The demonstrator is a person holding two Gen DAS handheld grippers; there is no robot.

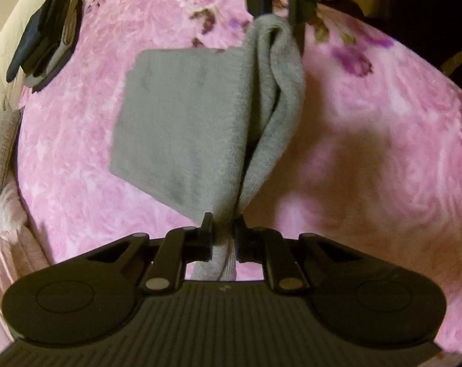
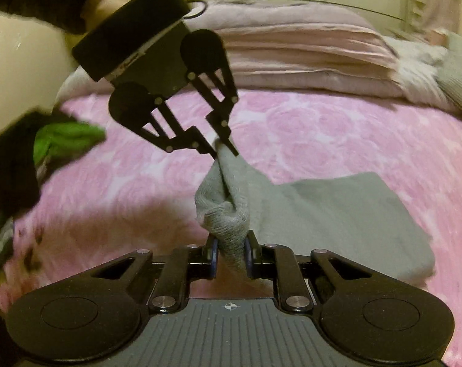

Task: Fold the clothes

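Both black two-finger grippers are clamping the same grey knitted cloth (image 1: 182,122). Left gripper (image 1: 224,227) is pinching one bunched corner between closed fingers; right gripper (image 2: 231,246) is pinching the opposite end, its blue-edged pads (image 2: 214,252) pressing on the fabric. Between the two grips the cloth's edge is hanging lifted and twisted into a rope-like fold, while the remainder is lying flat in a rectangle on the pink floral fleece blanket (image 1: 368,140). In the right wrist view the left gripper (image 2: 226,150) is showing from outside, tilted downward, with a hand (image 2: 108,3) behind it. A stack of dark folded garments (image 1: 47,36) is resting near the blanket's edge, well apart from the cloth. A green and black garment (image 2: 63,140) is lying at the blanket's side. Pale pink folded bedding (image 2: 298,58) is sitting beyond.
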